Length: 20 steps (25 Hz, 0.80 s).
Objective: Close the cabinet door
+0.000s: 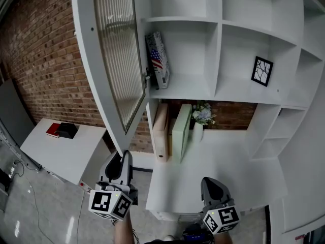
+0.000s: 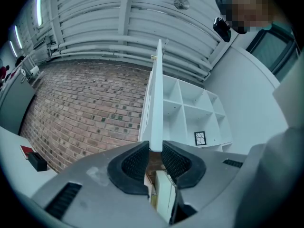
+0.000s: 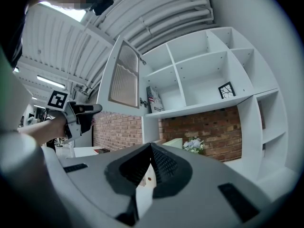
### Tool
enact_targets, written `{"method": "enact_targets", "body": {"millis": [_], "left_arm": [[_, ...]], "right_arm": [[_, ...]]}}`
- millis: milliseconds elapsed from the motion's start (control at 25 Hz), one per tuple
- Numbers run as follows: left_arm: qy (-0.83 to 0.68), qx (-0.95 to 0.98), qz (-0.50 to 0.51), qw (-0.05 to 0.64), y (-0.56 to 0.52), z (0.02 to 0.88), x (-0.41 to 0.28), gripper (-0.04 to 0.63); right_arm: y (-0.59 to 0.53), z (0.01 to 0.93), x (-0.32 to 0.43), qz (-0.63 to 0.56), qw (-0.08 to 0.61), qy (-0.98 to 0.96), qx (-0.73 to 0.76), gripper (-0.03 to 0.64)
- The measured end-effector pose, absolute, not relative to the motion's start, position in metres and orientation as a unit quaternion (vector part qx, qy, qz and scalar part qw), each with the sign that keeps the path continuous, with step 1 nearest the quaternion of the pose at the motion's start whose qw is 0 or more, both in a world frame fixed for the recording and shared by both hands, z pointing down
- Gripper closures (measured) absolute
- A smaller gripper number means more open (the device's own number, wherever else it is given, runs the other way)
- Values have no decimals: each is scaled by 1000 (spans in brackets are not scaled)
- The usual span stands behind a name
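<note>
The cabinet door (image 1: 114,55) stands swung wide open off the left side of the white shelf unit (image 1: 219,60). The left gripper (image 1: 123,155) reaches up to the door's lower corner, its jaws partly apart and pinching the bottom edge, probably to swing the door shut. The right gripper (image 3: 149,147) waits over the desk's (image 1: 223,161) front edge, well clear of the door, jaws closed on nothing.

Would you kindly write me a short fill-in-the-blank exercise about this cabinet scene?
1. The cabinet door stands ___.
2. The left gripper clamps the bottom edge of that ___.
3. The framed picture sits to the ___ of the flag-printed book.
4. The wall beside the shelves is ___.
Missing words: open; door; right; brick.
</note>
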<state>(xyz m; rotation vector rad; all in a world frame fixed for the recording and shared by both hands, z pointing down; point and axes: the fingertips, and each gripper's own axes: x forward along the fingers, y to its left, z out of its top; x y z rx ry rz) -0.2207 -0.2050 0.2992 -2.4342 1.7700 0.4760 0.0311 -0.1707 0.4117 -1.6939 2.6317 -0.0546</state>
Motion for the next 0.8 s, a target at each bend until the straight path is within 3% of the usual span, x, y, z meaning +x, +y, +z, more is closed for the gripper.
{"method": "enact_targets", "body": {"millis": [800], "left_arm": [[526,-838,137,44,-206,298,-162,477]], "right_arm": [[-172,410,43,-18,8,832,-554,617]]}}
